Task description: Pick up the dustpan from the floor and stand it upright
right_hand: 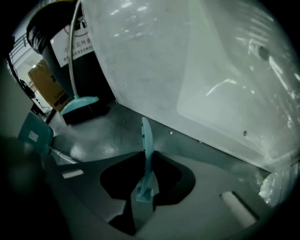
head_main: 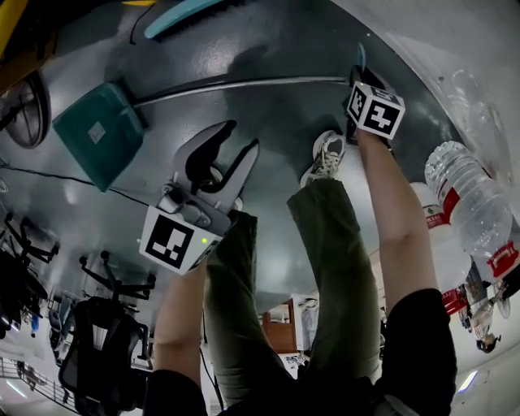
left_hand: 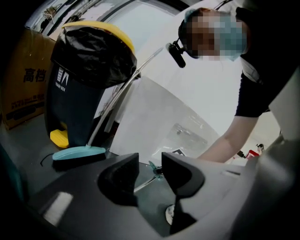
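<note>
Grey floor spreads below me, where my left tongs hang nearest with jaws apart and empty, my right tongs are clamped on the teal end of the long handle, and the dustpan lies flat farther left.

The dustpan lay on the floor, its handle running right and ending between my right gripper's jaws. My left gripper hung just on my side of that handle. The broom was beyond the dustpan, and the bottles were past the handle's end.
</note>
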Tool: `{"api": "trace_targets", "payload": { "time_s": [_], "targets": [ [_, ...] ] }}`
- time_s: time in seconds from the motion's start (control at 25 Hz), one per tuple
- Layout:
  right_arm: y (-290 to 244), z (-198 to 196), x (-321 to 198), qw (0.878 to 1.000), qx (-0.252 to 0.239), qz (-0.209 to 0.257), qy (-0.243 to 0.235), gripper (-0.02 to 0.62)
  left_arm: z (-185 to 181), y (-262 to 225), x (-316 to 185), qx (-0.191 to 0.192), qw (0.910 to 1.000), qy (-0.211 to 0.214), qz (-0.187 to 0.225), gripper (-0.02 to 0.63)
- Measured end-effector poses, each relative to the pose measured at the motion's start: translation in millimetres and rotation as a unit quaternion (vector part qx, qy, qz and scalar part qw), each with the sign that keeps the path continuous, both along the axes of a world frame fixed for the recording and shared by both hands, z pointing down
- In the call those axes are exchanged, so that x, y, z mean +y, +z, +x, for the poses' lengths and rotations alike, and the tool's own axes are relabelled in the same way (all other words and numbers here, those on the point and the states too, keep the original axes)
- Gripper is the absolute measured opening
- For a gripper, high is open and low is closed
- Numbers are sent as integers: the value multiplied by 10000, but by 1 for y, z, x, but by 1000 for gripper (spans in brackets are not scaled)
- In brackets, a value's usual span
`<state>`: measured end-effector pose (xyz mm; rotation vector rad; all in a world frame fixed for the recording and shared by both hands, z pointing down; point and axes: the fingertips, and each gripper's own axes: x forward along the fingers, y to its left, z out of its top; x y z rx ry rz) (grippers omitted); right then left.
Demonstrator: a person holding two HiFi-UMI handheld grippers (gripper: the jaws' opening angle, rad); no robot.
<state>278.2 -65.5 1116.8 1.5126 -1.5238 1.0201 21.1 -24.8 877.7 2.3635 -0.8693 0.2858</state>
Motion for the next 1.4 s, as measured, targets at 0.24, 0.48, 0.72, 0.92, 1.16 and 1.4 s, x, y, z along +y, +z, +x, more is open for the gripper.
{"api": "trace_targets", "payload": {
  "time_s": [0.24, 0.48, 0.72, 0.92, 1.16, 1.4],
  "targets": [
    [-85, -14, 1, 9996, -55, 293, 2, 63, -10, -62, -9, 106, 9998, -119, 137, 158],
    [-171, -11, -17, 9989, 157, 451, 29, 64, -29, -125, -31, 115, 9993, -293, 212, 158],
    [-258, -20, -63, 9949, 416, 853, -334, 71, -58, -180, -54, 120, 9968, -704, 347, 158],
    [-308, -35, -74, 9904, 614, 1017, -701, 74, -87, -210, -47, 71, 9947, -970, 345, 158],
    [-362, -37, -88, 9842, 895, 1161, -990, 77, -110, -239, -38, 96, 9913, -1273, 329, 158],
    [-407, -34, -98, 9751, 1216, 1315, -1305, 78, -123, -263, -33, 158, 9882, -1479, 377, 158]
  ]
}}
